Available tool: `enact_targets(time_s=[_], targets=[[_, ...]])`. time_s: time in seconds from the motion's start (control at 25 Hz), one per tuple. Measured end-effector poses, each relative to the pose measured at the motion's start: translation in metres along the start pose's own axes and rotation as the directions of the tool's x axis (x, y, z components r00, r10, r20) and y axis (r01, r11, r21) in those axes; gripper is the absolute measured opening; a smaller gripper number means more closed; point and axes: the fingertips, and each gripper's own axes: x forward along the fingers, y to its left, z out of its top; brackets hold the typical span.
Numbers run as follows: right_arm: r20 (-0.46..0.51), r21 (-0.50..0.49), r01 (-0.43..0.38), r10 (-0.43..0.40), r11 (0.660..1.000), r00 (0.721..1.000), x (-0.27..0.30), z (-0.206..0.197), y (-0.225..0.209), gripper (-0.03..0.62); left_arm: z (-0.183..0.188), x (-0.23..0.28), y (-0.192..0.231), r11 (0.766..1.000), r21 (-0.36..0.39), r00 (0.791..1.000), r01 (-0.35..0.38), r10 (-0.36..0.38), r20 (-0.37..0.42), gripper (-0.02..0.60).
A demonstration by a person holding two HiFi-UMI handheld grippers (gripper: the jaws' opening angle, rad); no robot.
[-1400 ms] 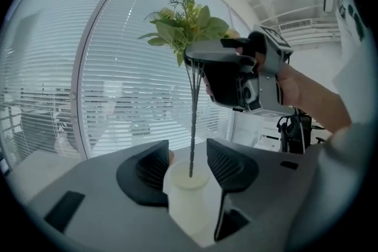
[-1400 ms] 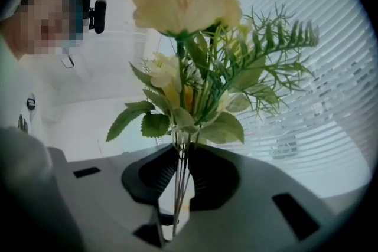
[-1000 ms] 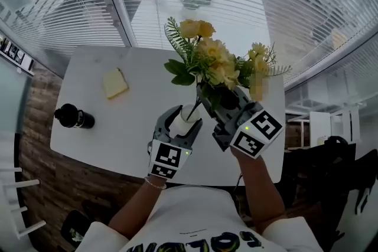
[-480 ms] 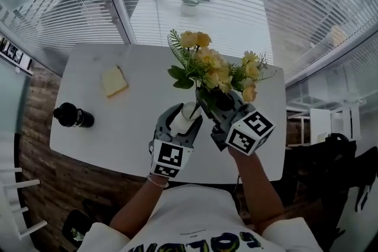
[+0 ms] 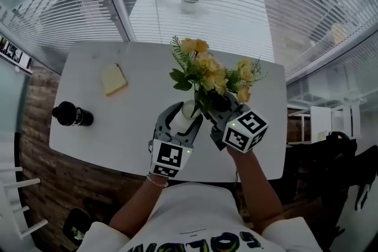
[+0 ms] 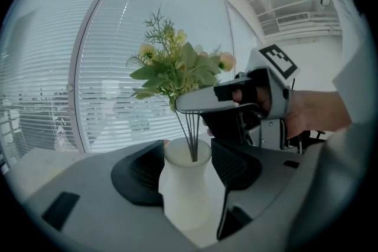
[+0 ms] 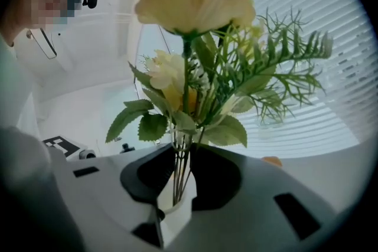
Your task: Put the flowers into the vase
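table: white, by the blinds; vase stands near its front edge.
flowers: yellow bunch, lower than a second ago. stems now run down inside the vase mouth, seen plainly in the left gripper view. heads upright above the rim.
right gripper: has come down with the bunch. jaws have just been opening; stems are between them, but the pads look just off them.
left gripper: unmoved, jaws pressed to either side of the vase, steadying it.
reading: insertion looks done, release under way. next is to draw the right gripper clear without dragging stems back out.
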Motion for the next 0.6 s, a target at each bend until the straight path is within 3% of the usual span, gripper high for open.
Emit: enact_targets(time_s=[0.4,0.6], targets=[[-0.061,0.016,-0.011,0.012,1.0,0.998,0.004,-0.025,-0.002,0.132,-0.002,0.001,0.0,1.0,-0.011,1.0,-0.003,0.003,0.012,0.261],[-0.094,0.099,-0.073,0.083,0.992,0.992,0.001,-0.037,0.006,0.25,-0.003,0.0,0.0,1.0,-0.013,1.0,-0.004,0.005,0.016,0.261]])
